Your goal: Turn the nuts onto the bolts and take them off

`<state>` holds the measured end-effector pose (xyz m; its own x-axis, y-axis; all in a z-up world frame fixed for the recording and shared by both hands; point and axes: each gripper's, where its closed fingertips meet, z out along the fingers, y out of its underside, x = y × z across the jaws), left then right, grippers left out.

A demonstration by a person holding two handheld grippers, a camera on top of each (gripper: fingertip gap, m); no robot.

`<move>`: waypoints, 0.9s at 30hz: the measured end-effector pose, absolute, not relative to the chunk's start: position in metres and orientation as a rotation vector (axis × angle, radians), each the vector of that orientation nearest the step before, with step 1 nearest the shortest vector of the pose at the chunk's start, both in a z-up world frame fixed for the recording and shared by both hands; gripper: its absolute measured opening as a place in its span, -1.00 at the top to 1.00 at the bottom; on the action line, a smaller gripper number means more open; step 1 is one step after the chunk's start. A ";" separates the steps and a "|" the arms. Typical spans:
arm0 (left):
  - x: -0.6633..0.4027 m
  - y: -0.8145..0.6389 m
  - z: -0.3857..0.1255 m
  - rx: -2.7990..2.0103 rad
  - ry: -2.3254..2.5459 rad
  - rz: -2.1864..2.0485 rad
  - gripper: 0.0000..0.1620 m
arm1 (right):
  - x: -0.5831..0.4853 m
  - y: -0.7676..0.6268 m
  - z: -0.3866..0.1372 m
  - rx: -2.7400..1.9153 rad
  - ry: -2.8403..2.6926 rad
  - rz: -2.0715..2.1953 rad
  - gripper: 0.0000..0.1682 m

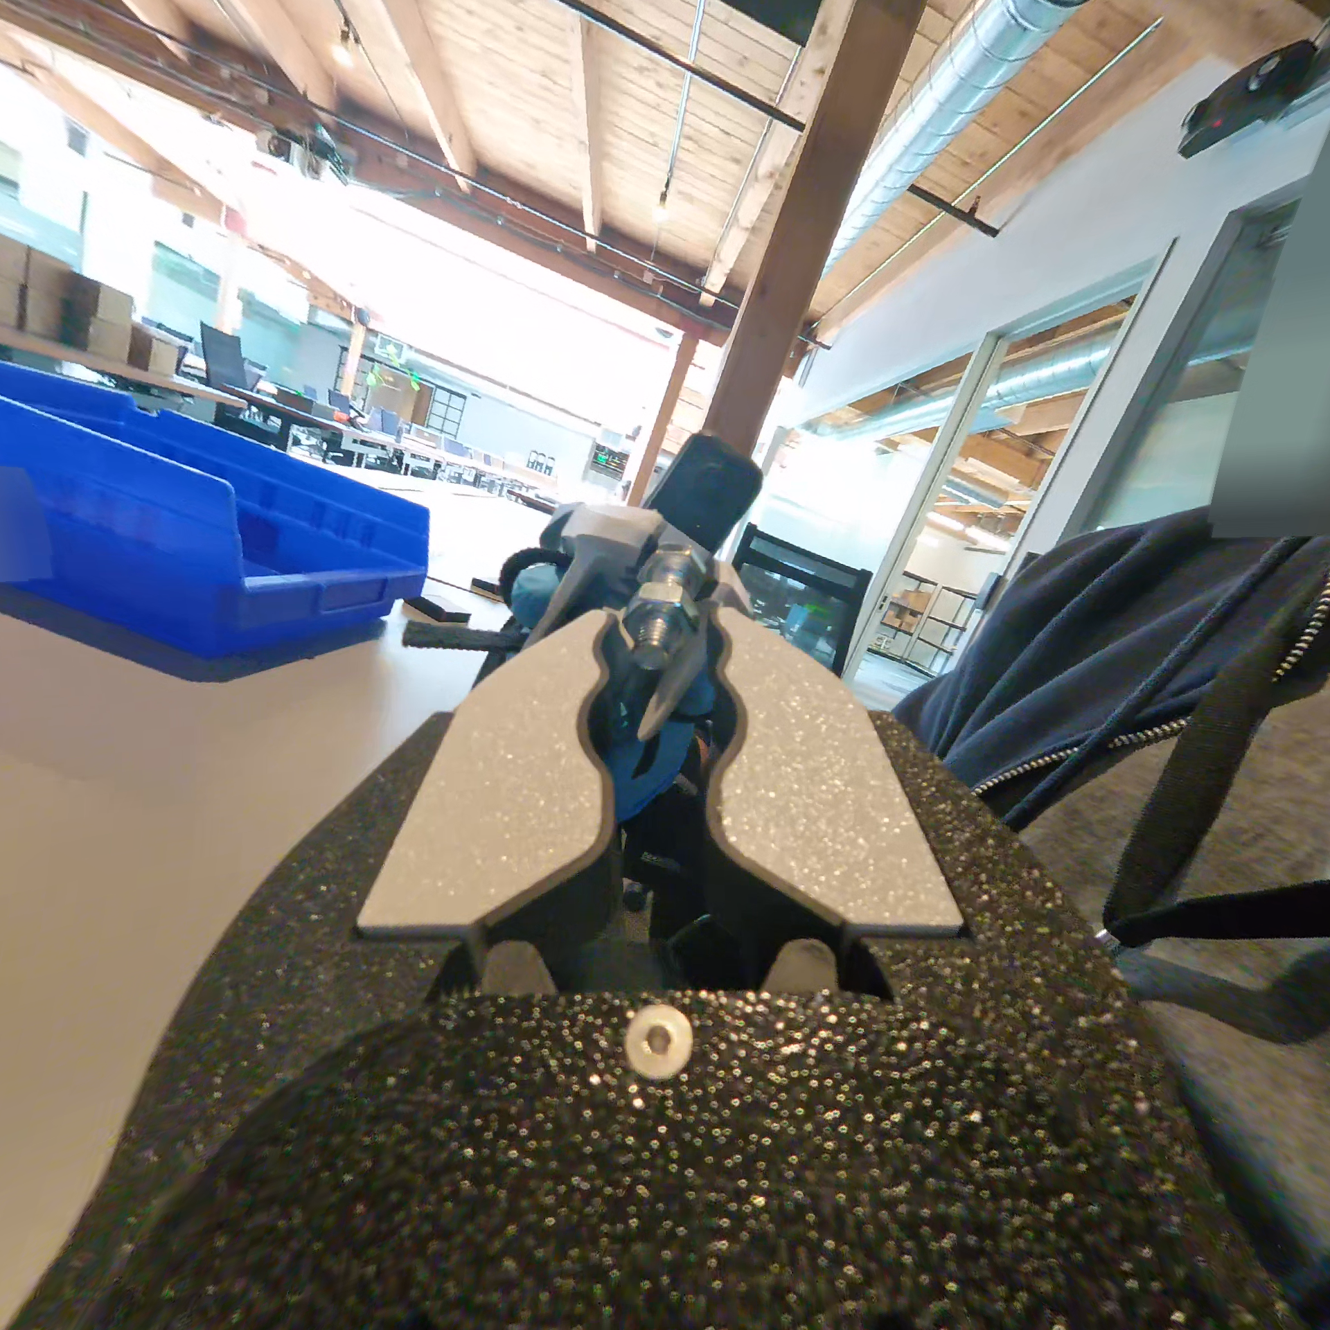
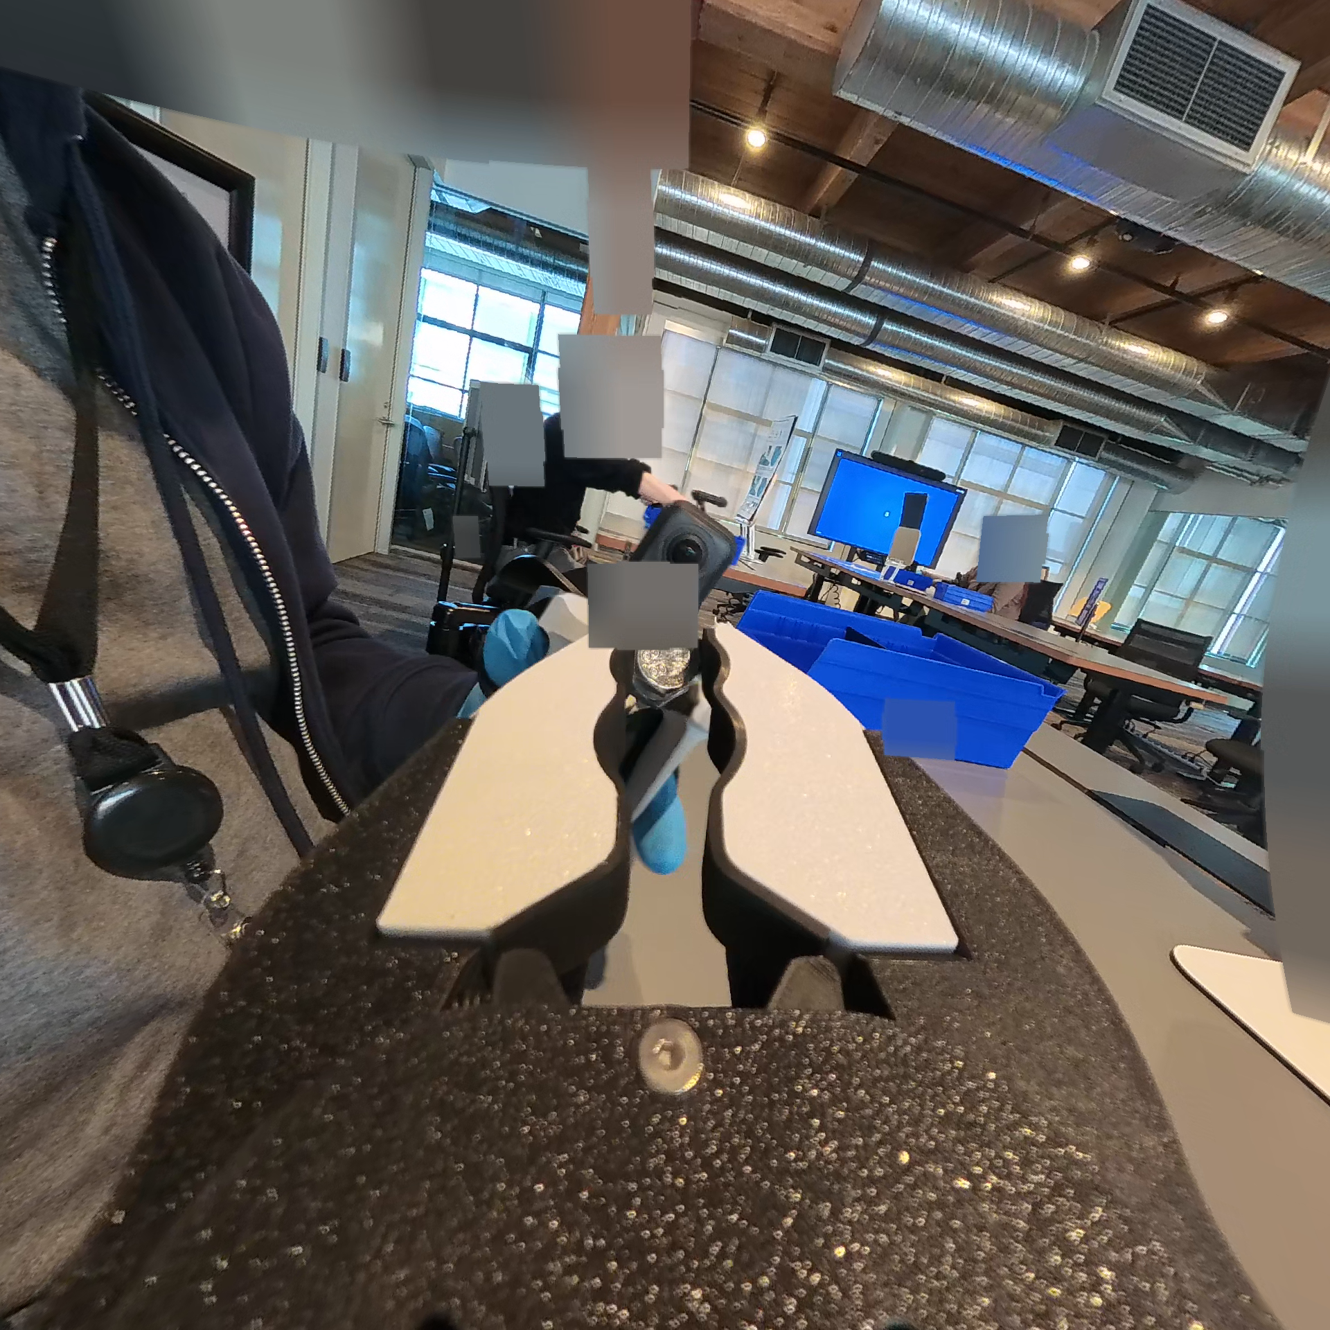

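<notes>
A steel bolt with a hex nut on its thread is held in the air between both grippers. In the left wrist view its threaded end points at the camera. My left gripper has its jaws drawn in around the nut. In the right wrist view my right gripper is shut on the bolt's shiny head end. The right gripper faces the left one, rolled about a quarter turn. One left finger shows past the bolt.
Blue plastic bins stand on the grey table. The person's dark hoodie and blue-gloved hand are close by. Black strips lie by the bin. A white base sits at the right. Only a small space, under 4 cm, lies between the two pairs of fingers.
</notes>
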<state>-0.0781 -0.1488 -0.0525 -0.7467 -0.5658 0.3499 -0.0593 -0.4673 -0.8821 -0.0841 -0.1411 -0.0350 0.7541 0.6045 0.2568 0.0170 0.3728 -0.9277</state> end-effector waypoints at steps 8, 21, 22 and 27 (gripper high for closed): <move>-0.078 -0.147 -0.050 -0.773 1.382 -2.061 0.77 | -0.084 -0.141 -0.035 -1.138 -0.638 0.413 0.79; -0.081 -0.141 -0.044 -0.507 1.305 -1.582 0.55 | -0.083 -0.142 -0.033 -1.128 -0.633 0.421 0.79; -0.082 -0.139 -0.041 -0.552 1.294 -1.692 0.55 | -0.084 -0.142 -0.033 -1.129 -0.634 0.421 0.79; -0.080 -0.137 -0.042 -0.788 1.299 -2.123 0.60 | -0.084 -0.142 -0.033 -1.130 -0.635 0.419 0.79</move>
<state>-0.0799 -0.1367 -0.0424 -0.6925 -0.6916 0.2053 0.1321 -0.4013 -0.9064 -0.0837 -0.1421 -0.0334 0.7526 0.6077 0.2536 0.0056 0.3792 -0.9253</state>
